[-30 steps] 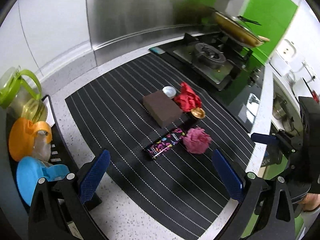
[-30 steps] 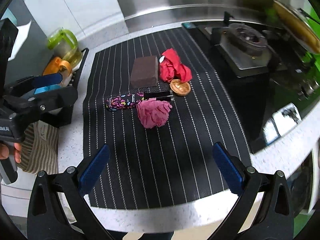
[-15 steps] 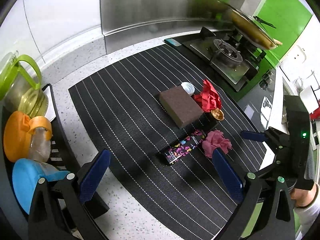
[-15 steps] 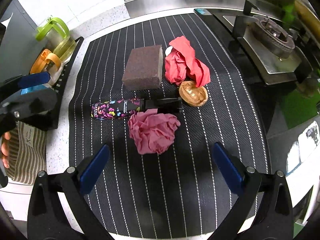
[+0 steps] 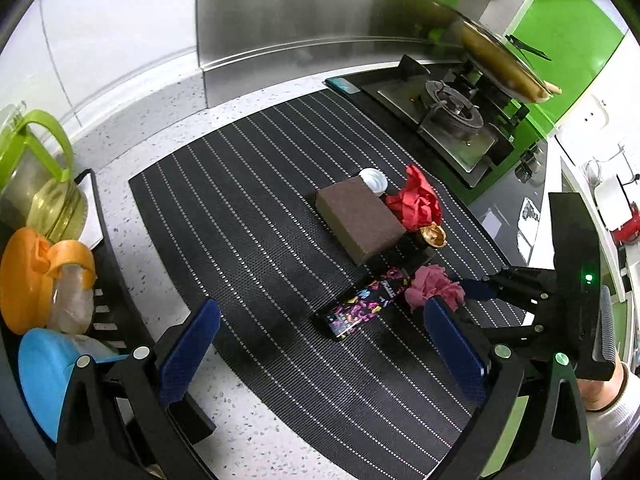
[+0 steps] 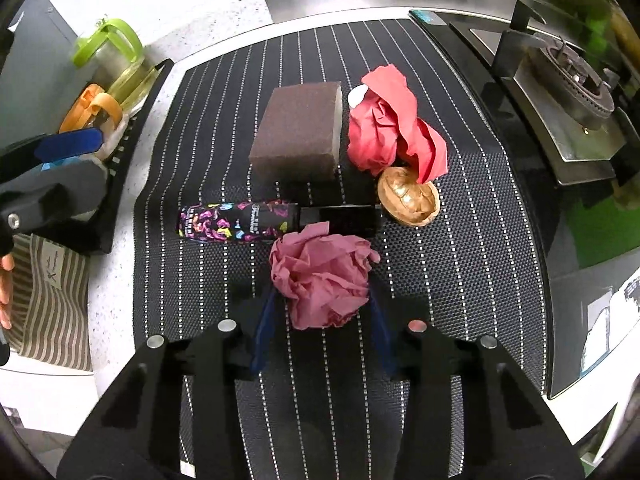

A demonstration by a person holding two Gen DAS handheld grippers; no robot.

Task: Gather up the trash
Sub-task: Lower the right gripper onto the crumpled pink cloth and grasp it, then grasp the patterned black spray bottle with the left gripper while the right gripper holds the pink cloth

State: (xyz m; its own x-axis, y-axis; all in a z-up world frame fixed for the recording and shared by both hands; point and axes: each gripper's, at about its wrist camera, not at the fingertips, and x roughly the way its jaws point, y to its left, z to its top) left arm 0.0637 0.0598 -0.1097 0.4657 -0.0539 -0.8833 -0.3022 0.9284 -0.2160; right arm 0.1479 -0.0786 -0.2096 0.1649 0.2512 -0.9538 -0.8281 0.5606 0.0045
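Observation:
A crumpled pink paper ball [image 6: 320,280] lies on the black striped mat [image 6: 460,280]. My right gripper [image 6: 322,320] has closed its blue fingers [image 6: 266,324] against both sides of the ball; the left wrist view shows the ball [image 5: 430,286] with that gripper [image 5: 472,290] at it. Behind it lie a patterned black tube [image 6: 276,220], a walnut shell [image 6: 408,196], crumpled red paper [image 6: 388,128], a brown sponge [image 6: 298,132] and a white cap [image 5: 373,180]. My left gripper [image 5: 320,344] is open and empty above the mat's left front.
A black rack [image 5: 108,280] at the left holds a green-handled jug [image 5: 36,176], an orange bottle [image 5: 24,276] and a blue container [image 5: 44,376]. A gas stove [image 5: 452,112] with a pan [image 5: 500,64] is at the right. A striped cloth [image 6: 52,300] hangs by the counter.
My right gripper moved forward and down to the pink paper ball and closed its fingers on it. My left gripper drifted slightly left and stayed open.

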